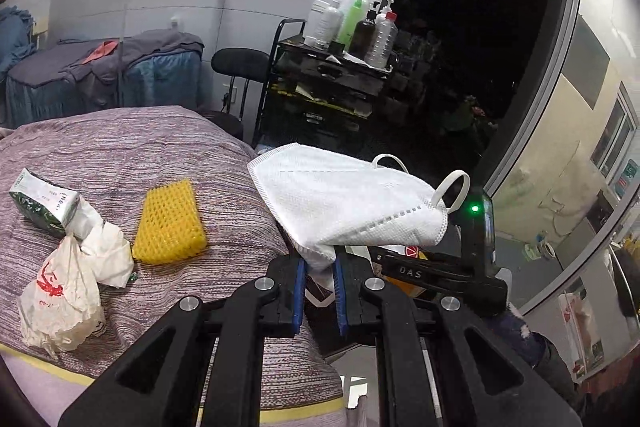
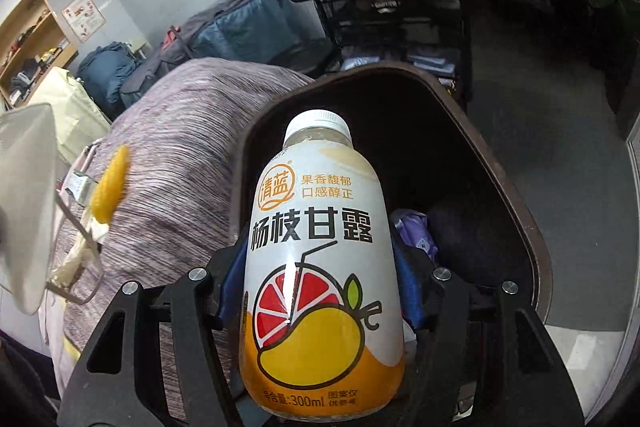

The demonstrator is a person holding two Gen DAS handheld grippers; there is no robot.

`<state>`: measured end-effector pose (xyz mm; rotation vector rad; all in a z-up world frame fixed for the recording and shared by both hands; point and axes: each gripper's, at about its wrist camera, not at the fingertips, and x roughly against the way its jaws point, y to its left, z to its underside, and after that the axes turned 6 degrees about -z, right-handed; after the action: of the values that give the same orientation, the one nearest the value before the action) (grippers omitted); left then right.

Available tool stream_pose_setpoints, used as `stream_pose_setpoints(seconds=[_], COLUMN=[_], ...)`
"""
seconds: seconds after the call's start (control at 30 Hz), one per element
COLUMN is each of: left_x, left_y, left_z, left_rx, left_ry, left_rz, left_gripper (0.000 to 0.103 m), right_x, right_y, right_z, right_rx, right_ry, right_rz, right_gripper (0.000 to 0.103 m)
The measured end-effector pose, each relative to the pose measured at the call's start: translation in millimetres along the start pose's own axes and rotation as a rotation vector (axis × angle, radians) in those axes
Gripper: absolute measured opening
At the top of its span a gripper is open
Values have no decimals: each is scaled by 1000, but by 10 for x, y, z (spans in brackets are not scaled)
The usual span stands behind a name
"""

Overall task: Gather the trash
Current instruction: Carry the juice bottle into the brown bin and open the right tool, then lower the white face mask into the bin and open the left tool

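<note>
Two tongs are each gripping trash. Lying on the striped purple bed cover (image 1: 168,151) are a crumpled white plastic bag (image 1: 60,303) and a yellow mesh sponge (image 1: 170,223). Left tongs (image 1: 320,285) are pinching a white fabric face mask (image 1: 340,199). Right tongs (image 2: 320,291) are clamping a white-and-orange juice bottle (image 2: 320,267) over a dark brown bin (image 2: 532,227).

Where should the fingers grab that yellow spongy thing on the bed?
Probably across the short width of the yellow foam net, coming from above. It lies flat on the striped blanket, apart from the tissue, with both long edges free.
</note>
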<state>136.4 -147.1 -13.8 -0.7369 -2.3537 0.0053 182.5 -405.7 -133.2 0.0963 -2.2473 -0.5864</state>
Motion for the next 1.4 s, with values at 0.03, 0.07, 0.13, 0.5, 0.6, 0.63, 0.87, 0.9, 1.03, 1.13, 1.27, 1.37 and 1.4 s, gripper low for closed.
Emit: stream_pose_setpoints(seconds=[0.03,0.07,0.13,0.5,0.6,0.63,0.87,0.9,1.03,1.13,1.27,1.37,1.4], left_x=[-29,-56,-97,-281,-311,-318,-436,-461,-598,-720,-890,-1010,-1054], left_y=[-21,-39,-79,-130,-157,-171,-314,-336,-467,-537,-619,-662,-690], left_z=[-2,-1,4,0,-2,-13,-101,-107,-145,-167,-192,-192,-185], left_rx=[-3,-6,-12,-11,-14,-17,-36,-37,-69,-78,-95,-105,-118], left_ry=[6,12,19,59,66,67,81,85,98,125,160,190,198], left_rz=[5,8,9,19,23,25,54,58,54,67,65,60,50], left_gripper=[12,12,12,12,12,12,12,12,12,12,12,12,12], right_x=[-49,-95,-164,-153,1,73,492,546,744,857,990,1072,1102], right_y=[-16,-28,-36,-95,-91,-84,-132,-145,-226,-309,-404,-498,-529], right_z=[-6,-8,5,68,93,103,152,161,185,215,247,270,283], right_rx=[-1,2,5,-7,-11,-11,-35,-41,-60,-79,-103,-122,-132], right_ry=[11,24,46,27,-16,-35,-151,-165,-217,-242,-280,-299,-306], right_rz=[13,28,47,72,79,82,125,137,183,204,232,263,269], right_gripper=[62,62,62,69,70,71,74,76,76,77,81,83,83])
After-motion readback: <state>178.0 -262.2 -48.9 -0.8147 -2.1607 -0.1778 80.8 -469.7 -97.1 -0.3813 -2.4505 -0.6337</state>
